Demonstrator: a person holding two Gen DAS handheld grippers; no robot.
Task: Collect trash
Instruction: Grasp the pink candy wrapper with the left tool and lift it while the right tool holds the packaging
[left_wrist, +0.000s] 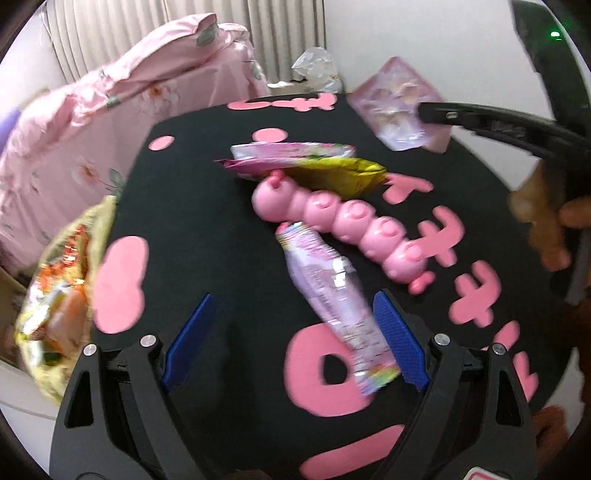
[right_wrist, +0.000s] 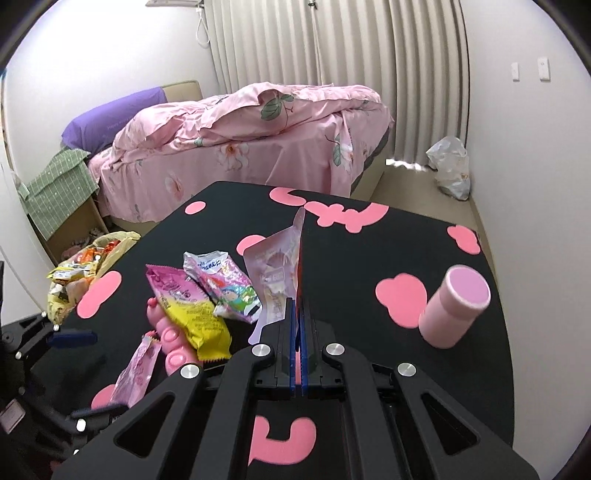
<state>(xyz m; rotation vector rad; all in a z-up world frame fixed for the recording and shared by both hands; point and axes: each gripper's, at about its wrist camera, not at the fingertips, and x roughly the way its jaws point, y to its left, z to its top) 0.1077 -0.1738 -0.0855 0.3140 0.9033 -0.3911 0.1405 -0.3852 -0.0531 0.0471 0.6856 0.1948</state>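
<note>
A pale pink wrapper is clamped upright between the closed pads of the right gripper, above the black table; its print is blurred. The left gripper is spread wide, empty, with a lilac wrapper lying flat between its fingers toward 3 o'clock. A yellow bag at 9 o'clock is cut off by the table edge.

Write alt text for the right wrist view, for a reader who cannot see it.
The right gripper is shut on a pale pink wrapper above a black table with pink shapes. Left of it lie more snack wrappers and a pink toy; a pink cylinder stands to the right.
</note>
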